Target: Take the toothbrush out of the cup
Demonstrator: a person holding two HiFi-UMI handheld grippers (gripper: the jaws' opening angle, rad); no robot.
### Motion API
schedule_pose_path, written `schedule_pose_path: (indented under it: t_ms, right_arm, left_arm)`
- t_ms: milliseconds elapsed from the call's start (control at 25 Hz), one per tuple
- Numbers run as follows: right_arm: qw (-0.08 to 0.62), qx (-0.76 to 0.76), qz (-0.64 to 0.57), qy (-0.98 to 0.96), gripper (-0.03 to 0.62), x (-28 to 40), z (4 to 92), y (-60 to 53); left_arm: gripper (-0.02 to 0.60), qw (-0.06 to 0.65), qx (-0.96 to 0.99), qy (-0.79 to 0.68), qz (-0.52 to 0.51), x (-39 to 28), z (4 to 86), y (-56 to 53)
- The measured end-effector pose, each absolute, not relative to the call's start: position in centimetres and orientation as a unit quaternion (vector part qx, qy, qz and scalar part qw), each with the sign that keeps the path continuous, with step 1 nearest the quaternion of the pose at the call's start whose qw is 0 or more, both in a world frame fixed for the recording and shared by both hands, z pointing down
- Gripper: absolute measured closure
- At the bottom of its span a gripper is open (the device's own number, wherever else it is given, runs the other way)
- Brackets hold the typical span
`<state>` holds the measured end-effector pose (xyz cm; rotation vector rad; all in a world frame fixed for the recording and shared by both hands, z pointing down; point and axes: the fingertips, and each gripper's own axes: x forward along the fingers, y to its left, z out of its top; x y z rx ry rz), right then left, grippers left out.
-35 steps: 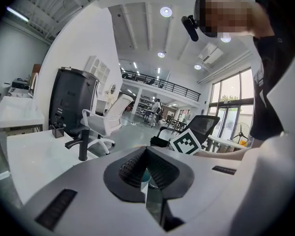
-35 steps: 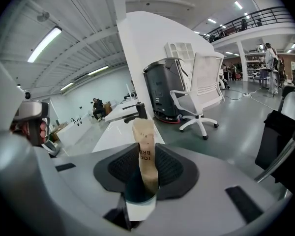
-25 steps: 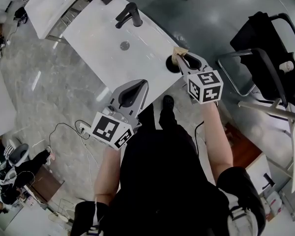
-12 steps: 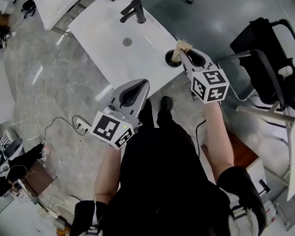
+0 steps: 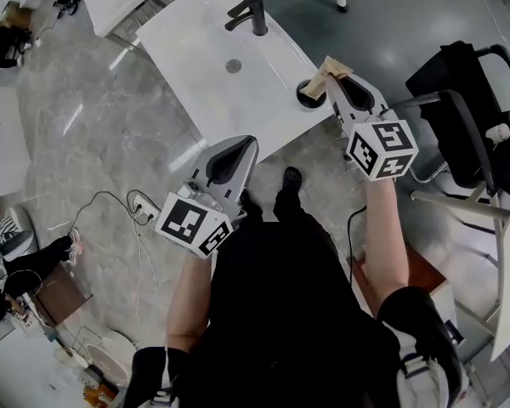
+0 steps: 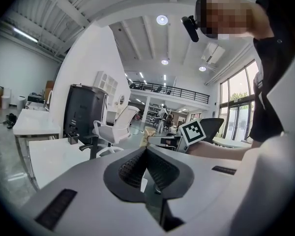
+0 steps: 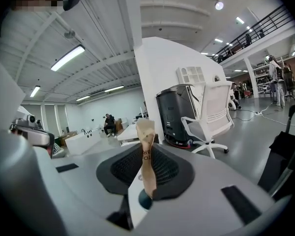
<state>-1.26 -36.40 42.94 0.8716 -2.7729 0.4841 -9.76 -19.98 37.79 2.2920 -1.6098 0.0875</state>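
Note:
The toothbrush (image 5: 323, 76), wrapped in tan paper, stands clamped between my right gripper's (image 5: 334, 75) pads, which are still closing on it; in the right gripper view the toothbrush (image 7: 146, 156) rises upright between the ribbed pads. It hangs just above the dark cup (image 5: 305, 99) at the right corner of the white sink counter (image 5: 204, 49). My left gripper (image 5: 237, 149) is shut and empty, held off the counter's near edge; in the left gripper view its pads (image 6: 135, 167) meet, with the right gripper (image 6: 168, 140) beyond.
A black faucet (image 5: 251, 13) and a drain (image 5: 233, 65) sit on the counter. A black chair with a metal frame (image 5: 463, 117) stands at the right. Cables (image 5: 132, 219) lie on the grey floor at the left.
My right gripper has risen with the toothbrush, lifting it up from the cup. The left gripper has shifted slightly and stays shut.

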Motion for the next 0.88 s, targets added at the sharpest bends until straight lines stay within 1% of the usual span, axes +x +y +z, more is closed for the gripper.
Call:
schedule_pose_path:
  t_ms: [200, 480, 880]
  right_arm:
    - [0.079, 0.310, 0.140, -0.937, 0.520, -1.1, 40.6, -35.5]
    - [0.010, 0.372, 0.096, -0.923, 0.525, 1.2, 35.3, -32.1]
    - [0.009, 0.403, 0.088, -0.911, 0.526, 1.4, 33.3, -22.3]
  left_arm:
    - [0.568, 0.165, 0.811, -0.561, 0.026, -10.6, 37.5, -18.9]
    - [0.568, 0.163, 0.832, -0.529, 0.013, -11.5, 37.3, -16.5]
    - [0.568, 0.152, 0.859, -0.488, -0.016, -13.3, 36.4, -11.1]
